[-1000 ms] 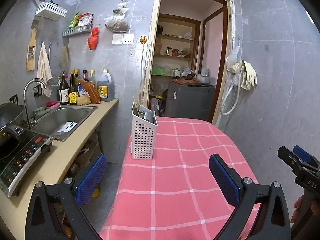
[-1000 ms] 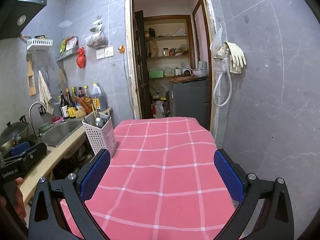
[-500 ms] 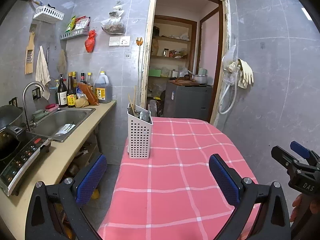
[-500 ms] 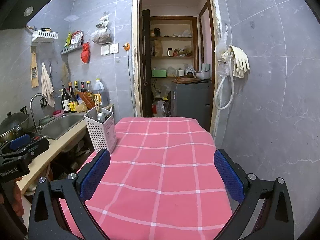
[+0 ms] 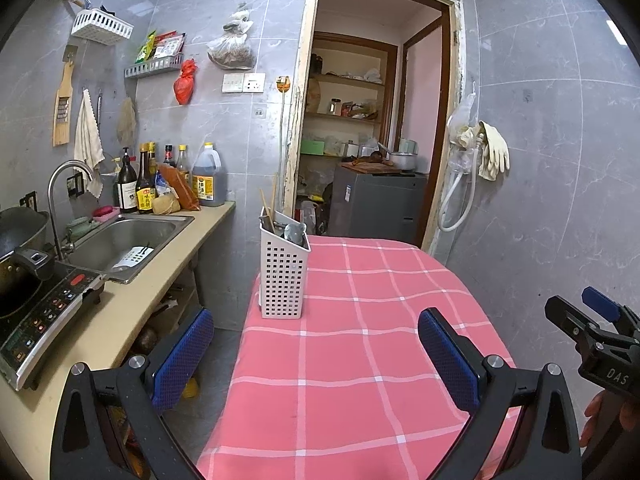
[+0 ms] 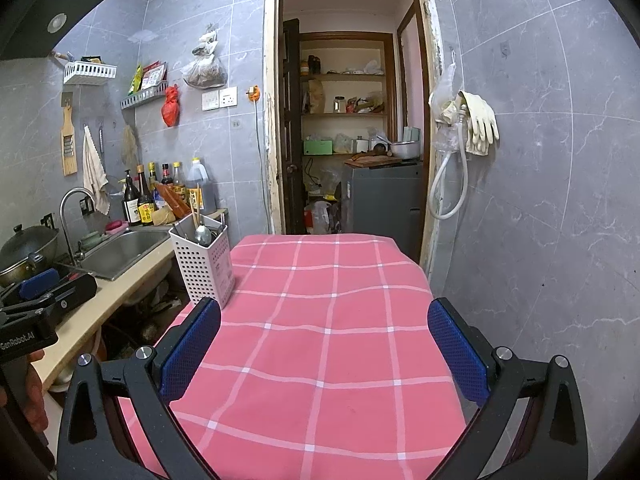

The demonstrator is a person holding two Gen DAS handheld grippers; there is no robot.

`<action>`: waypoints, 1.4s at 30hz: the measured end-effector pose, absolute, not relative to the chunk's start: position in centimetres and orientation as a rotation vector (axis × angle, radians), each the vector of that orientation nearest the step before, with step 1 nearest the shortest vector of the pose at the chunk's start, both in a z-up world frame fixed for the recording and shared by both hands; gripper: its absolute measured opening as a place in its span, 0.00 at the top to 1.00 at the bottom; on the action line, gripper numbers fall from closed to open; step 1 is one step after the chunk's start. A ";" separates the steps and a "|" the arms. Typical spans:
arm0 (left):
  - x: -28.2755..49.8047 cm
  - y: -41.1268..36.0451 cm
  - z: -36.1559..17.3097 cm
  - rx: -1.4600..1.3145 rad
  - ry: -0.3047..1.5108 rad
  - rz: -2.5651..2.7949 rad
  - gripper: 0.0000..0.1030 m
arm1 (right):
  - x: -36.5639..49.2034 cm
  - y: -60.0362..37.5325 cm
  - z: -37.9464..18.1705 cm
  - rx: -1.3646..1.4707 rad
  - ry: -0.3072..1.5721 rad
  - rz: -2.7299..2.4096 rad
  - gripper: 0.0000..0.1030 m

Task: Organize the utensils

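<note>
While both the left gripper [image 5: 314,356] and right gripper [image 6: 324,346] hover spread wide with nothing between their blue pads, the white utensil holder [image 5: 283,274] stands upright at the pink checked tablecloth's [image 6: 320,312] left edge, holding chopsticks [image 5: 267,210] and a spoon [image 5: 295,233].

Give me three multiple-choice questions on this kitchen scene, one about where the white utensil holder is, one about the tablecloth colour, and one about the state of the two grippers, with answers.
1. Where does the white utensil holder stand?
A. In the sink
B. On the table's left edge, nearest the counter
C. On the induction cooker

2. What colour is the tablecloth?
A. Pink-red with white check lines
B. Plain blue
C. Green stripes

3. What state are the left gripper and the right gripper in?
A. Both shut on a spoon
B. One holds chopsticks
C. Both open and holding nothing

Answers: 1 B, the holder sits on the cloth beside the counter. 2 A, white lines cross the pink-red cloth. 3 C, each pair of blue pads stands wide apart over bare cloth.
</note>
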State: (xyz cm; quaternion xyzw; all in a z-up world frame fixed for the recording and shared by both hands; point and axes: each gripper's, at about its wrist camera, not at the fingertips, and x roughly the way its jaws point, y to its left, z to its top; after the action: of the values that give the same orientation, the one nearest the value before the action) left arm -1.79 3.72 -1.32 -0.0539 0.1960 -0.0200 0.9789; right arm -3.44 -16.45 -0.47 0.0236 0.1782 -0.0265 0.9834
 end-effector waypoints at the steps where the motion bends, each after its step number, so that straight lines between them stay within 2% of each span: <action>1: -1.8 3.7 -1.3 -0.108 0.395 -0.041 0.00 | -3.3 -16.5 -0.5 0.048 0.360 -0.052 0.01; 42: -1.7 4.0 -1.3 -0.111 0.395 -0.036 0.00 | -3.3 -16.6 -0.4 0.051 0.363 -0.052 0.01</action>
State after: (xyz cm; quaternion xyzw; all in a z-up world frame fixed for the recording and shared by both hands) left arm -1.67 4.00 -1.32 -0.0550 0.1962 -0.0179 0.9789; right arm -3.30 -16.58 -0.39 0.0253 0.1802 -0.0259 0.9830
